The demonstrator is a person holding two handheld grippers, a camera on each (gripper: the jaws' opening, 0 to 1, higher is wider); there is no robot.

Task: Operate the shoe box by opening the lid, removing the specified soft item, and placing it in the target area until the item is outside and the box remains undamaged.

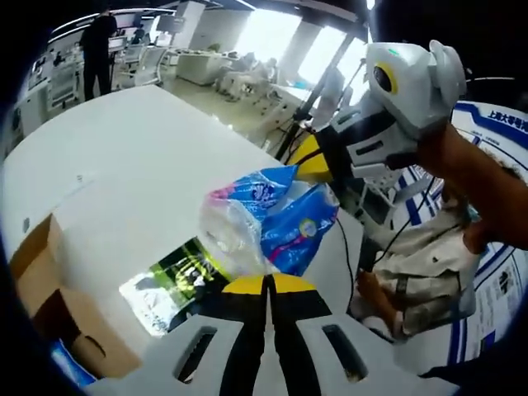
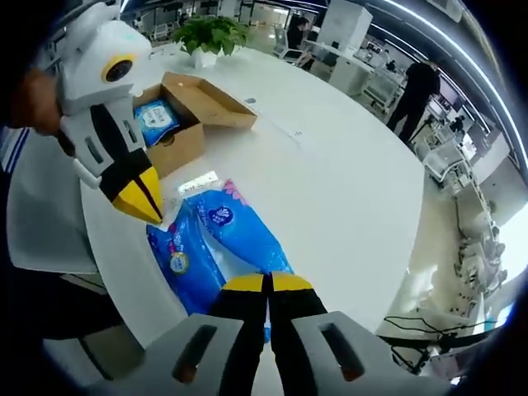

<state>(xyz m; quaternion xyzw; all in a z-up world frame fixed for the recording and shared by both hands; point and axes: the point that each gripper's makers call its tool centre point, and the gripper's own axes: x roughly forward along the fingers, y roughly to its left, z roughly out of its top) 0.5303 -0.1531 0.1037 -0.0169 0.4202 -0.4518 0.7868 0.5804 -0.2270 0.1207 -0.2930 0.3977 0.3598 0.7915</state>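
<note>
A broad white tabletop (image 2: 346,157) carried an open brown cardboard shoe box (image 2: 186,111), its lid folded back flat onto the surface. A potted green plant (image 2: 208,37) stood at the far edge, well apart. Near the box, a blue plastic soft pack (image 2: 223,235) hung at table level; whether it touched could not be told.

Soft pack (image 2: 216,239): blue plastic, pink corner, white print, round yellow mark. Box (image 2: 177,120): plain brown cardboard. Surface (image 2: 346,173): white. Left gripper (image 2: 151,204) and right gripper (image 2: 269,285): white bodies, black jaws, yellow tips.
</note>
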